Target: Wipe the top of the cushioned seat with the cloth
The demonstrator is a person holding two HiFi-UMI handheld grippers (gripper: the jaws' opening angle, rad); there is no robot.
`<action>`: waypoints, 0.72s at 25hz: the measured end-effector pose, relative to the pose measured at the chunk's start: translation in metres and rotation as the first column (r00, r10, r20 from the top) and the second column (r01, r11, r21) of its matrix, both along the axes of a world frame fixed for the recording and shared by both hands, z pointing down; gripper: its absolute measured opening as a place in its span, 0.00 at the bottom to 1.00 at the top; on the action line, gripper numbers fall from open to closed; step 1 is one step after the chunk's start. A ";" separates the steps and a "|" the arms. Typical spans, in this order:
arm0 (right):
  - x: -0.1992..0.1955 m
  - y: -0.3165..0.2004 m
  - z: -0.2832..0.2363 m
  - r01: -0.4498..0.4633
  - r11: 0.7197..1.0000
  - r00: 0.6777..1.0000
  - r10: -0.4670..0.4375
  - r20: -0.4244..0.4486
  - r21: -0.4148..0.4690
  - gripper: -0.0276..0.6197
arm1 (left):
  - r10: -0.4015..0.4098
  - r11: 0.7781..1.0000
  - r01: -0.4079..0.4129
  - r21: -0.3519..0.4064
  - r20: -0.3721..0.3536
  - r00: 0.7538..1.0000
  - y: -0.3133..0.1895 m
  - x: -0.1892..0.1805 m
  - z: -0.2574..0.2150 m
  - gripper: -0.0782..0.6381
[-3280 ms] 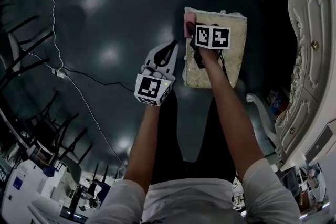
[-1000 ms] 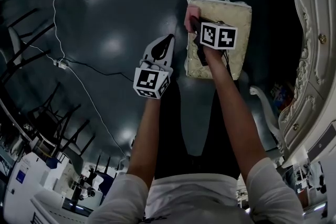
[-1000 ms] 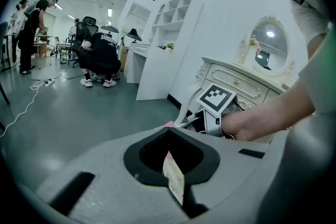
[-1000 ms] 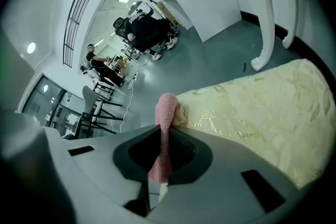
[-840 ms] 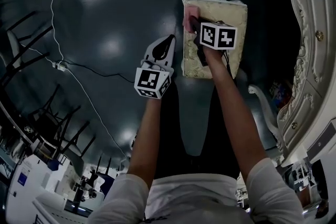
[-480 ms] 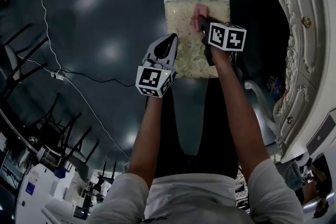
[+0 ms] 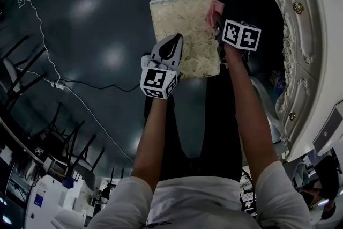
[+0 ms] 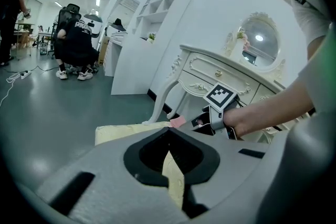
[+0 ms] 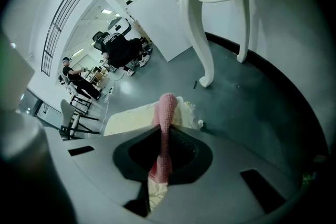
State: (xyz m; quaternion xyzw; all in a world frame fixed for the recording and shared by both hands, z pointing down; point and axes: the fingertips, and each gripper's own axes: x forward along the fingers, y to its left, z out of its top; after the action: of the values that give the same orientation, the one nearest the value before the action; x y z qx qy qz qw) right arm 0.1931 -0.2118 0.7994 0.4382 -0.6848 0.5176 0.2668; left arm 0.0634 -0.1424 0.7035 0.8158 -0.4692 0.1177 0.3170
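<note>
Cable (image 7: pixel 80 83) trails across the dark floor (image 7: pixel 80 19) at the far left of the head view, with folded chairs (image 7: pixel 32 131) stacked below it.

Further in, the left gripper (image 7: pixel 172 45) is held out over the near left part of the cushioned seat (image 7: pixel 185 24). Its own view shows the left gripper (image 8: pixel 169 132) clenched, jaws meeting tip to tip with nothing caught between them; only the pale seat (image 8: pixel 121 132) shows through the slit below. No view settles whether it touches the seat.

The seat is a cream, patterned, roughly square pad standing on the floor just beside the dressing table (image 7: pixel 300 45).

At the seat's far right corner sits the pink cloth (image 7: pixel 216 8). It is pinched in the right gripper (image 7: pixel 220 21), whose marker cube stands just behind it. In the right gripper view the jaws of the right gripper (image 9: pixel 161 136) are closed tight on the cloth (image 9: pixel 166 113), which runs up between them as a narrow knitted strip and ends over the edge of the seat (image 9: pixel 131 117).

From the left gripper view the cloth (image 8: pixel 177 122) shows as a small pink patch at the seat's edge.

At the right stands the white carved table, its curved leg (image 9: pixel 197 23) rising close by the seat.
</note>
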 end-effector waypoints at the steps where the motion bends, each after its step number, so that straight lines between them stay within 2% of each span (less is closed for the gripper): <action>1: 0.001 0.000 0.000 0.001 1.000 1.000 -0.001 -0.003 0.002 0.08 | -0.001 1.000 0.001 0.000 0.000 1.000 0.000 0.000 0.000 0.13; 5: -0.001 0.001 -0.003 -0.008 1.000 1.000 0.008 -0.011 0.012 0.08 | -0.019 1.000 0.018 0.004 0.005 1.000 0.002 -0.012 -0.003 0.13; 8: -0.022 0.007 -0.008 0.003 1.000 1.000 -0.003 0.013 0.016 0.08 | -0.044 0.999 0.044 0.007 0.013 0.999 0.006 -0.033 -0.004 0.13; 18: -0.170 0.053 -0.013 0.177 0.984 0.972 -0.177 0.153 0.016 0.08 | -0.151 0.988 0.152 -0.012 0.058 0.987 0.036 -0.122 0.002 0.13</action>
State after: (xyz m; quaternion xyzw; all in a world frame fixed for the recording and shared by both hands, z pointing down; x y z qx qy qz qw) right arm 0.0232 -0.1584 0.7862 0.3343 -0.7402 0.5233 0.2578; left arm -0.0583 -0.1068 0.7051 0.7716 -0.5375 0.1202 0.3183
